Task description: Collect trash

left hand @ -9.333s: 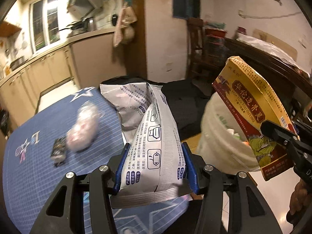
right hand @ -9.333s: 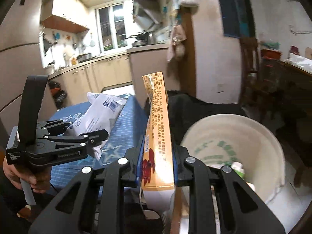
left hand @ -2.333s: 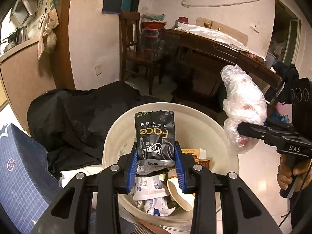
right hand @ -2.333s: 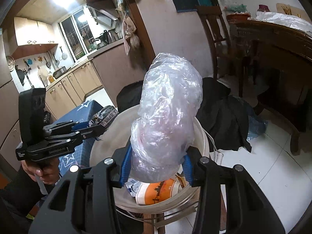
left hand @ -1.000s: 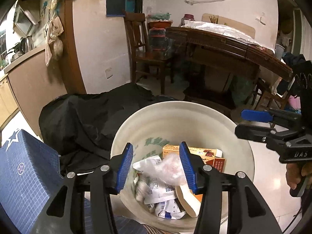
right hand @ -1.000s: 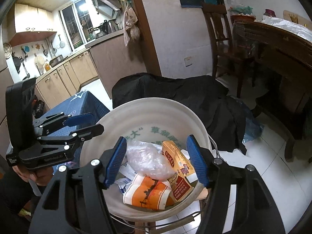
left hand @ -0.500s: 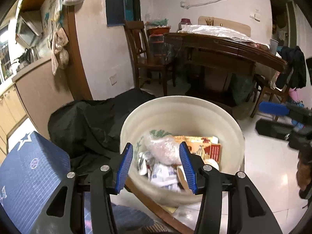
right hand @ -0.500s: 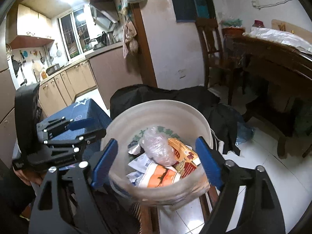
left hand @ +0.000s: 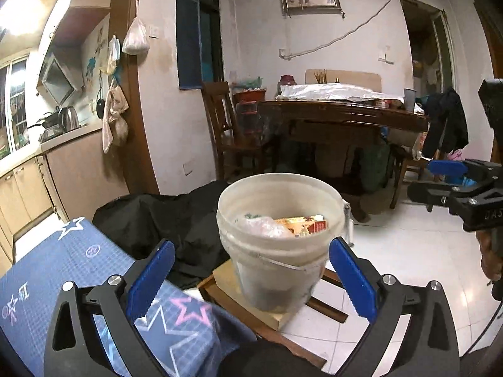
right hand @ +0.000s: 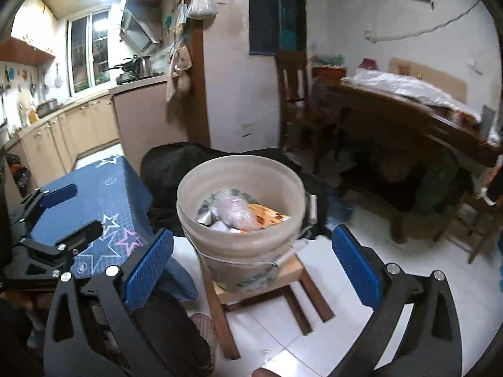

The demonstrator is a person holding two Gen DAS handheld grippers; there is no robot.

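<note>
A cream plastic bucket point(left hand: 279, 251) stands on a low wooden stool point(left hand: 251, 308); it also shows in the right wrist view point(right hand: 242, 251). It holds trash: a crumpled clear plastic bag point(right hand: 234, 209), an orange box point(left hand: 298, 223) and several wrappers. My left gripper point(left hand: 251, 279) is open and empty, held back from the bucket at about its height. My right gripper point(right hand: 251, 267) is open and empty, also back from the bucket. The right gripper shows at the right edge of the left wrist view point(left hand: 452, 185).
A table with a blue star-patterned cloth point(left hand: 56, 276) lies left of the bucket. A black cloth heap point(left hand: 163, 216) sits behind it. A dark wooden table point(left hand: 342, 119) and chairs stand beyond. Kitchen cabinets point(right hand: 63, 135) are at the far left. White tiled floor point(right hand: 361, 330) surrounds the stool.
Both grippers have pulled back and up from the bucket and opened wider. The black wrapper and clear plastic bag held 2.3 s ago now lie in the bucket.
</note>
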